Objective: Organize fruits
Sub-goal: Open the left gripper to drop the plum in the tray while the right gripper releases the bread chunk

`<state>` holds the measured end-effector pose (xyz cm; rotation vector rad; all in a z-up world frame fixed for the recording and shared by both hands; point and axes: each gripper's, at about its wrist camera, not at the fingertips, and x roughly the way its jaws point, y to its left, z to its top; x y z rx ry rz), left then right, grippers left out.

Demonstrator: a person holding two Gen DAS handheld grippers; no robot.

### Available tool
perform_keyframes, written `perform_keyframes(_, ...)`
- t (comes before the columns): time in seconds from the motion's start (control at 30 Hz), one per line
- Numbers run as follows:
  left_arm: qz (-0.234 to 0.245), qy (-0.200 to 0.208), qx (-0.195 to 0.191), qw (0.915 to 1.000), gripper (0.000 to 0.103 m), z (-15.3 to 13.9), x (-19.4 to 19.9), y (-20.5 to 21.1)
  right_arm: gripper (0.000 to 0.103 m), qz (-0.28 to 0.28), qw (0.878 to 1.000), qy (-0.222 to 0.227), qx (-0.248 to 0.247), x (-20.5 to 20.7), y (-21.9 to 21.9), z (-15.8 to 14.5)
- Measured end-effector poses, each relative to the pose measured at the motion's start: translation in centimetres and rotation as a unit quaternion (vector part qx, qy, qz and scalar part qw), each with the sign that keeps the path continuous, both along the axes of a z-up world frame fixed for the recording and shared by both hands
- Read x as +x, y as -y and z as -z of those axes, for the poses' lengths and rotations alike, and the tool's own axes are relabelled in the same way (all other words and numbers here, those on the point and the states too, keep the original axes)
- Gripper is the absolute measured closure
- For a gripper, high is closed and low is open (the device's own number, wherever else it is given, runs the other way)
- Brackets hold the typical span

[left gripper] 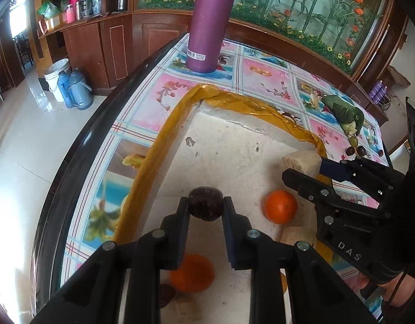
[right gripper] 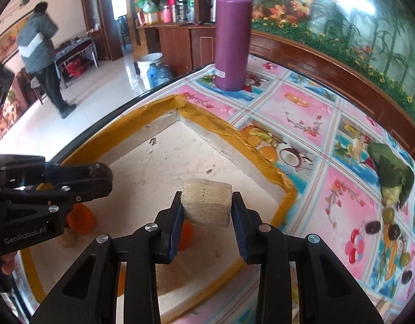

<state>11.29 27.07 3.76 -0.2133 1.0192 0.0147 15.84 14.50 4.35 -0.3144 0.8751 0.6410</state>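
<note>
Your left gripper (left gripper: 206, 207) is nearly closed, its two black fingers pinching a small, round, dark brown fruit (left gripper: 206, 206) at the tips. The fruit sits between the blue pads and hangs above the floor of a shallow white box (left gripper: 229, 145) whose rim is wrapped in yellow tape. Below and just behind those fingertips lies a blurred orange (left gripper: 192, 272). A second orange (left gripper: 280, 206) rests on the box floor to the right of the tips.

Your right gripper (right gripper: 206, 202) is also nearly closed, pinching a pale, fibrous, cut block (right gripper: 206, 205) by its two sides. The block is tilted slightly and held over the same box (right gripper: 164, 162). From the left camera this gripper (left gripper: 302, 166) reaches in from the right side, with the pale block (left gripper: 300, 162) at its tips near the box's far right rim. From the right camera your left gripper (right gripper: 100, 171) comes in from the left side, with the dark fruit (right gripper: 99, 170) showing at its tips.

Beyond both grippers, past the box's far corner, a tall purple flask (right gripper: 233, 35) stands upright on the flowered tablecloth (right gripper: 302, 113). To the right of your right gripper, well outside the box, lie a green leafy bundle (right gripper: 391, 172) and several small dark and green fruits (right gripper: 388, 224) on the cloth.

Far off to the left, a person in a grey jacket (right gripper: 40, 43) stands on the tiled floor.
</note>
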Motion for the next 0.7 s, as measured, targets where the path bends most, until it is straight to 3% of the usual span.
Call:
perform_keyframes(0.53, 0.000, -0.028, 0.019, 0.9994, 0.076, 2.0, 0.9, 0.4, 0.070, -0.013, 1.000, 0.010, -0.025, 0.8, -0.3, 2.0)
perform_keyframes(0.7, -0.001, -0.032, 0.017, 0.9994, 0.075, 2.0, 0.5, 0.5, 0.064, -0.008, 1.000, 0.012, -0.028, 0.7, -0.1, 1.7)
